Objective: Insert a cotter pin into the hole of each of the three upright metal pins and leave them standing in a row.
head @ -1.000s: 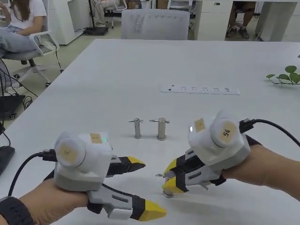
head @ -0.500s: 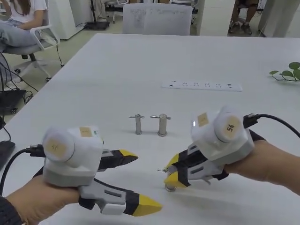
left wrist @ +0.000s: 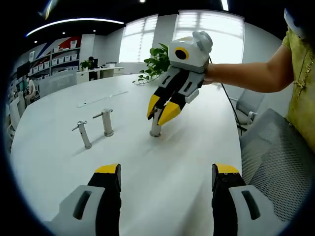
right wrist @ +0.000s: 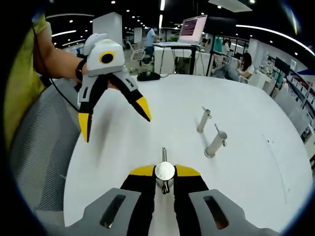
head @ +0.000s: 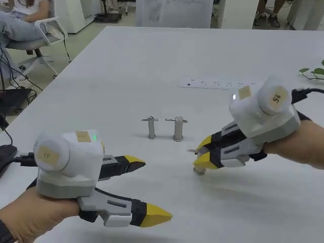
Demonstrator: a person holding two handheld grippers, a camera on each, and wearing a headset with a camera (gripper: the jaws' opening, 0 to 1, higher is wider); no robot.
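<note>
right tongs (right wrist: pixel 165 170) gripping metal pin (right wrist: pixel 164 173), two pins (right wrist: pixel 215 143) beyond

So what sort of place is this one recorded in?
Most likely an open-plan office or lab. There's a large white worktable carrying a long white power strip, a grey mesh office chair beside it, and a lit computer monitor on a desk further back.

White-and-grey left hand-held gripper (head: pixel 147 188) and right hand-held gripper (head: pixel 204 153), black jaws tipped yellow; plain white desk (head: pixel 126 76); silver upright metal pins (head: pixel 177 129).
</note>
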